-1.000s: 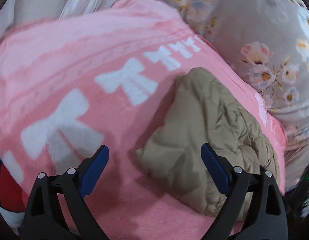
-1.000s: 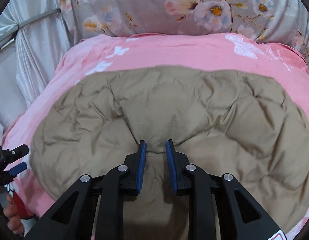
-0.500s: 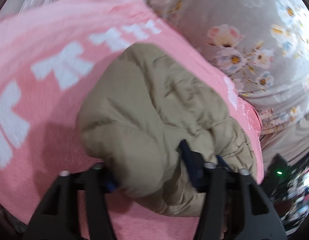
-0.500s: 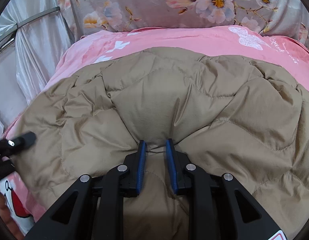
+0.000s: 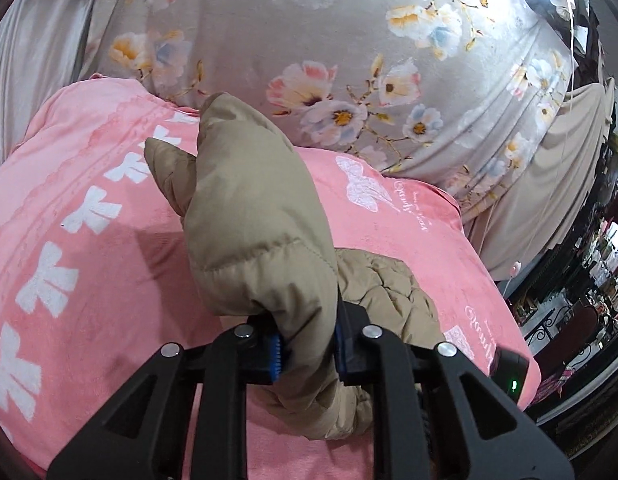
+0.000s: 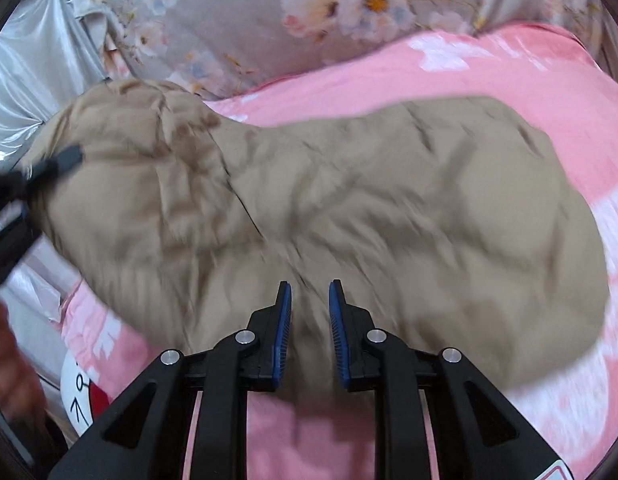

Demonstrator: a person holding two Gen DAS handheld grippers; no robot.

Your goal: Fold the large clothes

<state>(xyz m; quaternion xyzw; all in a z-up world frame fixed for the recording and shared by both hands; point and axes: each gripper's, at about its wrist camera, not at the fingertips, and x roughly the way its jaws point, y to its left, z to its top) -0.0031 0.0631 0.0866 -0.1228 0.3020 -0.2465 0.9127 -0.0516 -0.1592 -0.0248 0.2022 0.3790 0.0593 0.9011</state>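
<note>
A tan quilted puffer jacket (image 6: 349, 208) lies on a pink blanket (image 6: 509, 76) with white bows. My left gripper (image 5: 307, 354) is shut on a thick fold of the jacket (image 5: 253, 216) and holds it up off the blanket; it also shows at the left edge of the right wrist view (image 6: 49, 168), lifting the jacket's left end. My right gripper (image 6: 309, 292) has its jaws a narrow gap apart over the jacket's near edge, with no fabric pinched between the pads.
A grey floral sheet (image 5: 349, 40) rises behind the pink blanket. Silvery curtain fabric (image 6: 21, 80) hangs at the left. A cartoon face print (image 6: 85, 396) is at the blanket's near left. A hand (image 6: 9, 372) shows at the left edge. Dark furniture (image 5: 581, 300) stands at right.
My left gripper closed on the jacket's end and raised it. My right gripper let go of the jacket's edge and its jaws parted slightly. The jacket shifted and the view swung right.
</note>
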